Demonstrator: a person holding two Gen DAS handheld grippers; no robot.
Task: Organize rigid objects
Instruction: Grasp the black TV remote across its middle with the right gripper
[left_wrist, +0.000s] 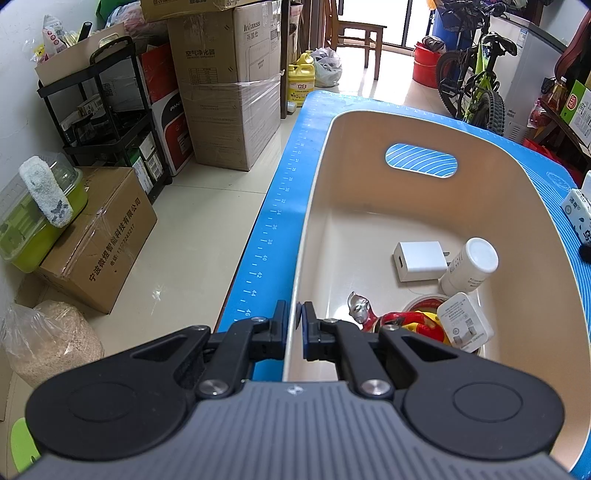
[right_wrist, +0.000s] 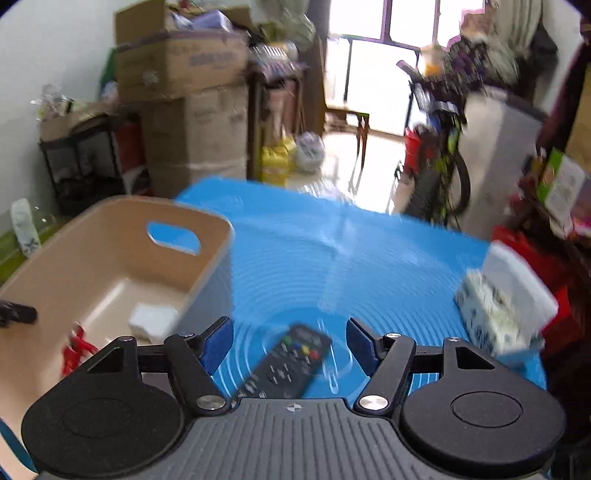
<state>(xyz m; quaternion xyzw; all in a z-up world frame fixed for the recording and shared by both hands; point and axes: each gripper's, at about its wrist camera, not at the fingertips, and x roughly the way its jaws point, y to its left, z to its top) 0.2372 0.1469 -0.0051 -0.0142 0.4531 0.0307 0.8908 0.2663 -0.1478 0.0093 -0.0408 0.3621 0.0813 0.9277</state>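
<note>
Left wrist view
Left gripper (left_wrist: 294, 314): jaws pinched tight on the near wall of the beige bin (left_wrist: 369, 122), one finger outside, one inside.
Blue mat (left_wrist: 273, 221): runs off ahead and to the left of the fingers, its ruler markings along the edge.
White charger (left_wrist: 419, 260): lying flat on the bin floor, ahead and to the right of the fingertips.
White bottle (left_wrist: 471, 267): on its side just right of that charger, cap end facing up the frame, touching or nearly touching the charger's prongs.
Second white plug adapter (left_wrist: 465, 323): closer in, right of the fingers, propped on the red and yellow pieces.
Red and silver toy figure (left_wrist: 364, 310): just right of the inner finger, down at the bin's near end.
Tissue pack (left_wrist: 576, 214): out on the mat, well to the right, beyond the bin's wall.

Right wrist view (blurred with motion)
Right gripper (right_wrist: 290, 341): blue pads spread wide apart, nothing pressed between them.
Black remote control (right_wrist: 288, 360): flat on the mat, below and between the two fingers, lying at a slant; neither pad touches it.
Beige bin, again: off to the left of the fingers, handle slot facing us, something white and something red showing inside.
Tissue pack, again: to the right of the fingers, on the mat.
Left gripper's tip: a dark shape at the far left edge, at the bin's rim.
</note>
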